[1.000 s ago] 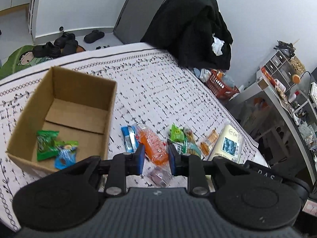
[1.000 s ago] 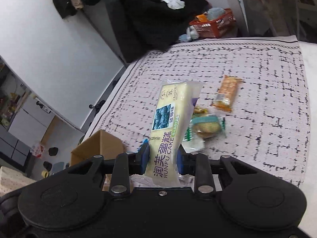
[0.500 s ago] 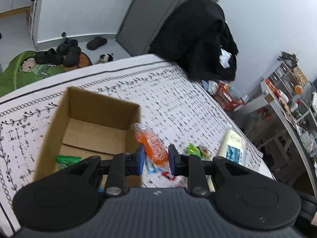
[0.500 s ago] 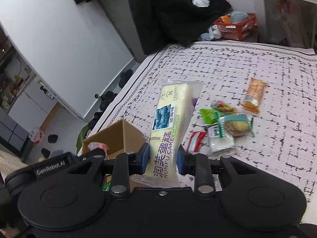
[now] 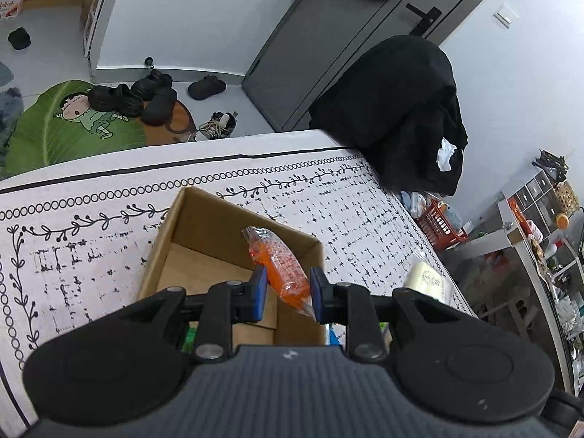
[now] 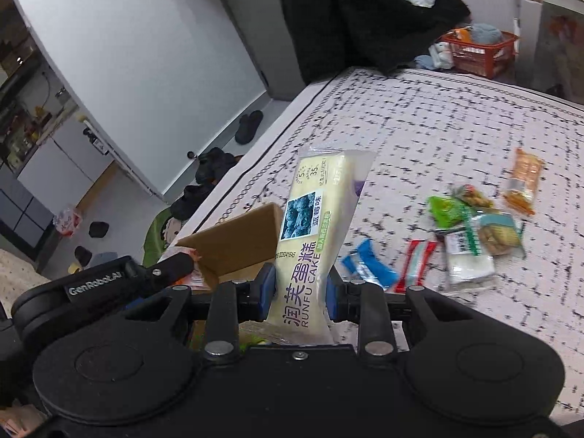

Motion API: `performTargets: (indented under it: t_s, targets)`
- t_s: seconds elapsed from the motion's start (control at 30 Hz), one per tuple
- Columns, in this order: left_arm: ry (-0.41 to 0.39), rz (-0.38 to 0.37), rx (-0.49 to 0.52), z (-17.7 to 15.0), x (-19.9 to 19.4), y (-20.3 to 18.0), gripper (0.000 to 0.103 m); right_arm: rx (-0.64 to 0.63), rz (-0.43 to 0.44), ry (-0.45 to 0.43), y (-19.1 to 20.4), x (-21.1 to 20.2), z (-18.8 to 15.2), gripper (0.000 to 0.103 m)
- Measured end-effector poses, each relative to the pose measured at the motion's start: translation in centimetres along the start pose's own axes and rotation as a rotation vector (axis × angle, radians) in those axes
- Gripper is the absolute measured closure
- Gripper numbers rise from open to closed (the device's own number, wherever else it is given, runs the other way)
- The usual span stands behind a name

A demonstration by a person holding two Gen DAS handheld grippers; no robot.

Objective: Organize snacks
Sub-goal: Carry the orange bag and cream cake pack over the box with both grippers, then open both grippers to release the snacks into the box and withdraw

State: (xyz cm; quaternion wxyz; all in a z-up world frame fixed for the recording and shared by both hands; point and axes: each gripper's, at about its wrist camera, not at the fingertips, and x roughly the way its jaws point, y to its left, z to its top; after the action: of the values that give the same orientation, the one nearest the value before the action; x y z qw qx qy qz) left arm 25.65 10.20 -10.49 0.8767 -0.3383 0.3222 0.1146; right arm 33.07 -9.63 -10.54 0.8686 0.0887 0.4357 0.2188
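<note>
My left gripper point(image 5: 287, 294) is shut on an orange snack packet point(image 5: 279, 268) and holds it over the near right corner of an open cardboard box point(image 5: 215, 233). A bit of green wrapper shows inside the box below the gripper. My right gripper point(image 6: 299, 294) is shut on a pale yellow cake packet point(image 6: 314, 233), upright, just right of the same cardboard box point(image 6: 237, 244). The left gripper point(image 6: 160, 273) shows at the box's left in the right wrist view. The cake packet point(image 5: 425, 279) also shows at the right in the left wrist view.
Several loose snacks lie on the patterned tablecloth point(image 6: 438, 127): a blue bar point(image 6: 368, 264), a red stick point(image 6: 414, 264), a green packet point(image 6: 447, 211), an orange bar point(image 6: 523, 180). A black coat point(image 5: 398, 109) hangs past the far table corner. A red basket point(image 6: 481, 51) stands on the floor.
My left gripper has lifted the orange packet off the table and carried it left over the box. My right gripper has carried the cake packet left toward the box.
</note>
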Motion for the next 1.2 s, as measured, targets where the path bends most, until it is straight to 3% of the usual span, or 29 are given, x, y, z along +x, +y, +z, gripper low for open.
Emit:
performTargets:
  t_s: [0.27, 0.7, 0.73, 0.8, 0.93, 1.07, 1.2]
  targets:
    - [0.055, 0.002, -0.084, 0.4, 1.1, 3.2, 0.079, -0.041, -0.009, 0.035, 2.8, 2.5, -0.4, 0.075]
    - [0.026, 0.006, -0.145, 1.4, -0.7, 4.4, 0.068, -0.087, 0.023, 0.073, 6.2, 4.7, -0.9, 0.073]
    - [0.024, 0.012, -0.147, 1.5, -0.8, 4.5, 0.064, -0.094, 0.030, 0.080, 6.4, 4.9, -1.0, 0.071]
    - [0.018, 0.023, -0.148, 1.6, -1.0, 4.5, 0.056, -0.104, 0.005, 0.090, 6.7, 5.0, -1.0, 0.057]
    - [0.015, 0.045, -0.136, 1.6, -1.2, 4.3, 0.042, -0.087, -0.015, 0.071, 5.8, 3.9, -0.8, 0.055]
    - [0.030, 0.053, -0.138, 1.3, -1.1, 4.0, 0.025, -0.060, -0.059, 0.044, 4.1, 2.1, -0.7, 0.047]
    - [0.032, 0.038, -0.119, 0.9, -1.1, 3.4, 0.018, -0.046, -0.085, 0.024, 2.6, 0.5, -0.8, 0.038]
